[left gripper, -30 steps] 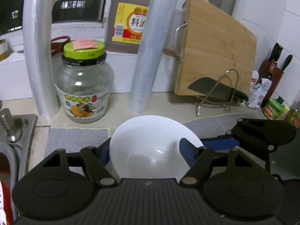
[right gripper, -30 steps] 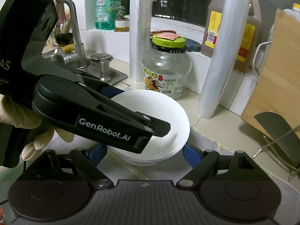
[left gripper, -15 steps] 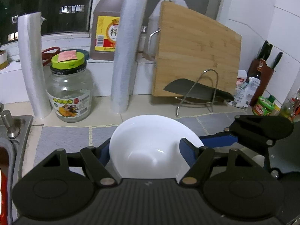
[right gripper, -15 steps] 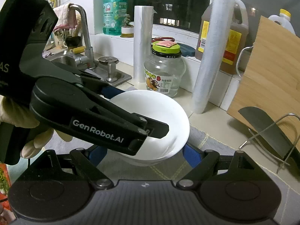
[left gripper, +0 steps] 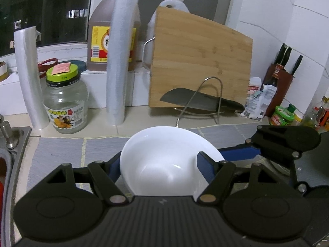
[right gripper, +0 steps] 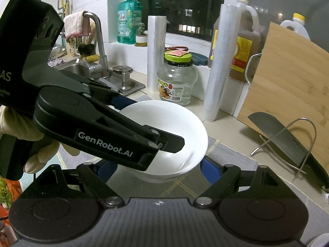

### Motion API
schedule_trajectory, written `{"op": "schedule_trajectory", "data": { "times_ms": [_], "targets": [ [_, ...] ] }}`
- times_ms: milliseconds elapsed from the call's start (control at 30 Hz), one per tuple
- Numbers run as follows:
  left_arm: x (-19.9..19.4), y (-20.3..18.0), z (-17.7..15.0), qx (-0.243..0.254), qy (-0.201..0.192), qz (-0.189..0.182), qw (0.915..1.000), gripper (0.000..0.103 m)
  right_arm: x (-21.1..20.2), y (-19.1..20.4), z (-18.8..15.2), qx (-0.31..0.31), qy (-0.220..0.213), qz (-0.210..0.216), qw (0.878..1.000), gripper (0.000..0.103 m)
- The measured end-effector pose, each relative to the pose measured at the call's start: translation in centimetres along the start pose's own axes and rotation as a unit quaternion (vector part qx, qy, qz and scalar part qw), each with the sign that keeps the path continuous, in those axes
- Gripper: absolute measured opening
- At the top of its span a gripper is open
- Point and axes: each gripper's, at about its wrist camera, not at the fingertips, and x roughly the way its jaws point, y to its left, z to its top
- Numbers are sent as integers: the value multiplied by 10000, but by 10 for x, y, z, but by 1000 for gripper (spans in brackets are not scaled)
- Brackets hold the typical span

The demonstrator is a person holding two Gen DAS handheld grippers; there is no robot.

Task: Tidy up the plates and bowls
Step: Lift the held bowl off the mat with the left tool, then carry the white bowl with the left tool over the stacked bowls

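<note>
Left hand-held gripper is clamped on the white bowl, blue pads across its rim, one pad inside near the right wall and one outside on the left. Right hand-held gripper sits w/ its blue fingers either side of the same bowl, lower down by the base; looks like it's gripping too, but pad contact isn't clear, so can't say for sure. Bowl is off the counter, held over the grey mat, tilted a bit toward the left wrist cam. Two-handed hold prob. bc the bowl is wide and slick, so a rim pinch alone could slip. Cutting board leans on the wall behind a wire rack w/ a cleaver, well apart from the bowl. Jar and wrap rolls stand near the back edge, out of the way. Judging by the task, the bowl is being carried to wherever dishes get stacked; that spot isn't visible.
</note>
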Motion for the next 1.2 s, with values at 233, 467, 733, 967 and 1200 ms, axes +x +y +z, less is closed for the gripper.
{"op": "schedule_trajectory", "data": {
  "times_ms": [233,467,733,967,1200],
  "targets": [
    [-5,-32,-3,79,-37,29,10000,74,-24,-10,-16,-1,-64,-3,10000,90],
    [-7,-66,-9,116,-42,32,9999,74,-51,-20,-37,-16,-96,-2,10000,90],
    [-5,-102,-13,148,-62,-17,9999,75,-79,-35,-58,-40,-135,-38,9999,90],
    [1,-134,-15,214,-81,-119,9997,75,-99,-51,-74,-2,-108,-115,9999,90],
    [9,-154,-15,256,-40,-215,9994,75,-111,-64,-87,103,-65,-125,9998,90]
  ]
}}
